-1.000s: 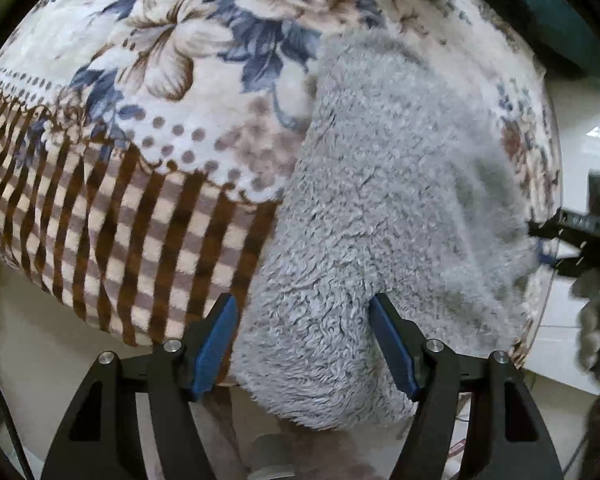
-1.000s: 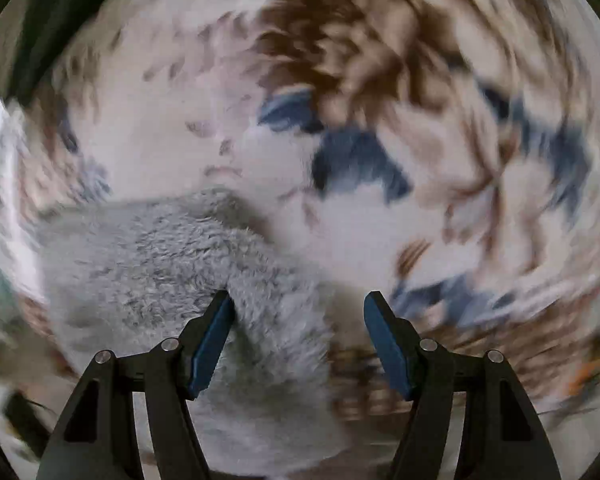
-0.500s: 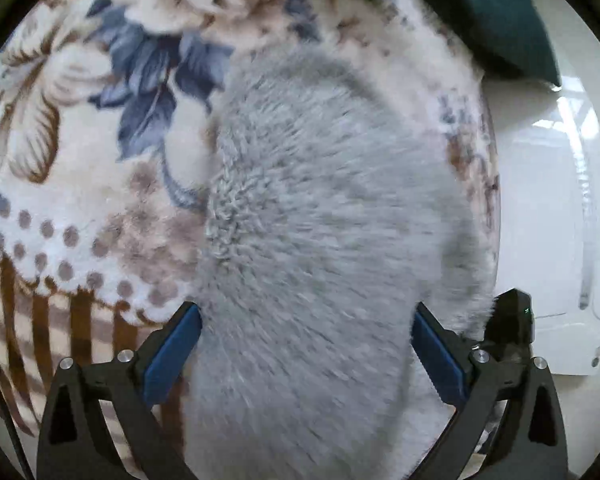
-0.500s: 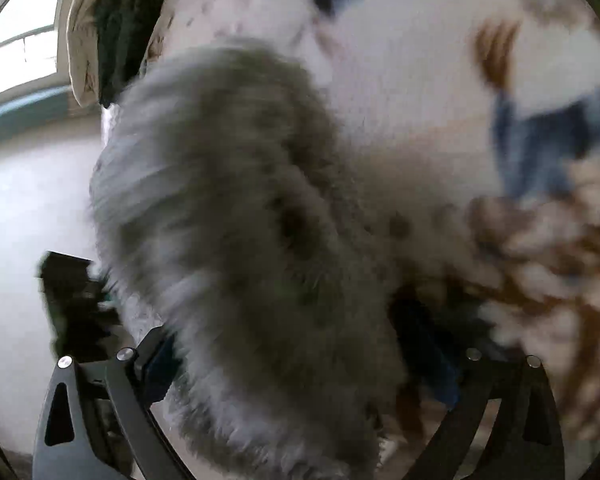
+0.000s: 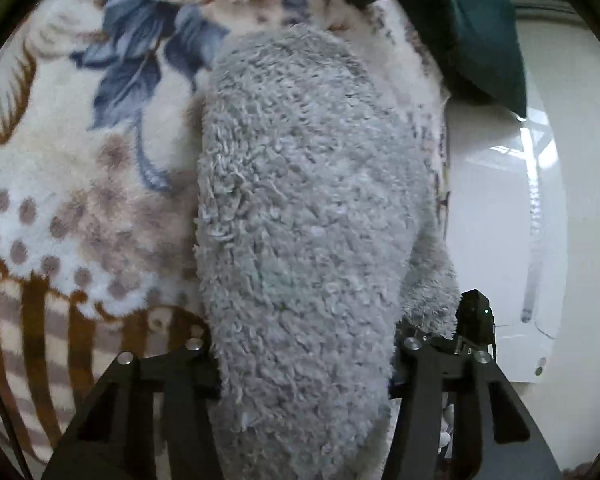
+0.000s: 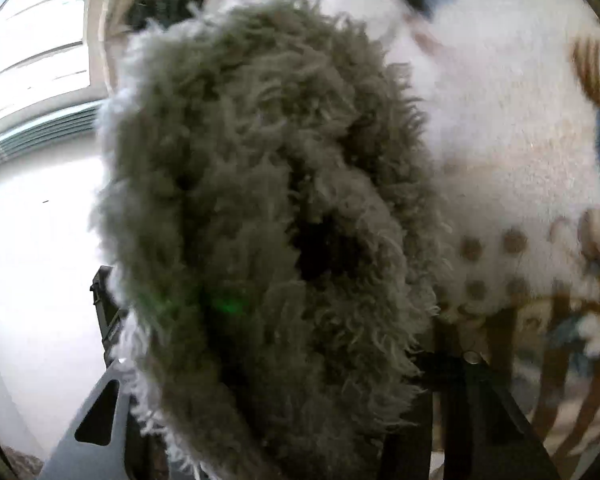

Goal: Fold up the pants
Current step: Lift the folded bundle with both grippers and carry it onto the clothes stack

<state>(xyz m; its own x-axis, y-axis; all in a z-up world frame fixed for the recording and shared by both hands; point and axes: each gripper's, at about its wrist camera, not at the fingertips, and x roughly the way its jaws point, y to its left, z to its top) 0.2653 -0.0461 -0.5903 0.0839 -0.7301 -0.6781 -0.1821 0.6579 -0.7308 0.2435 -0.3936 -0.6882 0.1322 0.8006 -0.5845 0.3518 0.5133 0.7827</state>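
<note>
Grey fluffy fleece pants [image 5: 300, 180] lie lengthwise on a floral blanket [image 5: 80, 200], close to its right edge. My left gripper [image 5: 304, 360] has the near end of the pants between its fingers; its jaws are closing and the fleece bulges over both pads, hiding them. In the right wrist view the pants [image 6: 240, 140] fill the middle in shadow. My right gripper [image 6: 276, 360] is closing on that end too, pads buried in the pile. The right gripper's black body [image 5: 474, 316] shows just right of the left one.
The blanket [image 6: 520, 140] spreads to the left of the pants and far ahead. A dark green cloth [image 5: 472, 40] lies at the back right. Beyond the blanket's edge is glossy white floor [image 5: 500, 220]. A bright window [image 6: 32, 60] is at the far left.
Both grippers tipped downward and pushed in over the near end of the pants. Their jaws spread wide around the fleece, then narrowed onto it, and the blue pads vanished under the pile.
</note>
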